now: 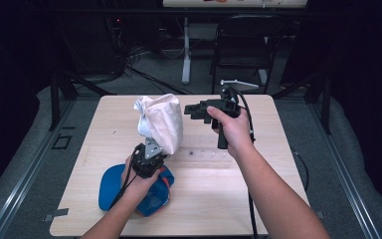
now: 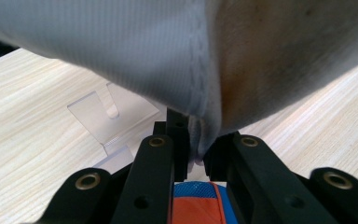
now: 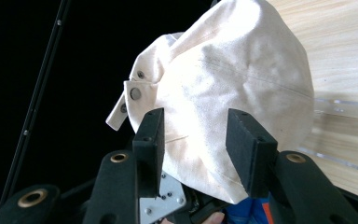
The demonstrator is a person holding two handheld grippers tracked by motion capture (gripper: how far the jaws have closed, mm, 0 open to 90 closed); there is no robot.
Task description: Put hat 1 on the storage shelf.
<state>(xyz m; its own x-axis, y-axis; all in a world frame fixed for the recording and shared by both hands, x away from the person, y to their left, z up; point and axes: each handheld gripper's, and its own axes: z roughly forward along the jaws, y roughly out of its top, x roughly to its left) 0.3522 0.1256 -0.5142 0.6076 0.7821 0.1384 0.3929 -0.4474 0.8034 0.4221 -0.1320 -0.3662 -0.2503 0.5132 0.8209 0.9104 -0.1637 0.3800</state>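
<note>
A cream cloth cap [image 1: 161,122] hangs above the wooden table [image 1: 238,199], held up by its lower edge. My left gripper [image 1: 154,145] is below it, shut on that edge; in the left gripper view the jaws [image 2: 196,140] pinch the seamed fabric [image 2: 168,46]. My right gripper [image 1: 191,112] stands open just right of the cap, level with its crown. In the right gripper view the cap [image 3: 233,74], with snap buttons on its strap, lies just beyond the open fingertips [image 3: 193,140].
A blue cap with orange trim [image 1: 110,186] lies on the table under my left hand, also seen below the jaws [image 2: 191,205]. A clear acrylic stand [image 2: 105,116] sits flat on the table near mid-table. A dark chair [image 1: 243,40] stands beyond the far edge.
</note>
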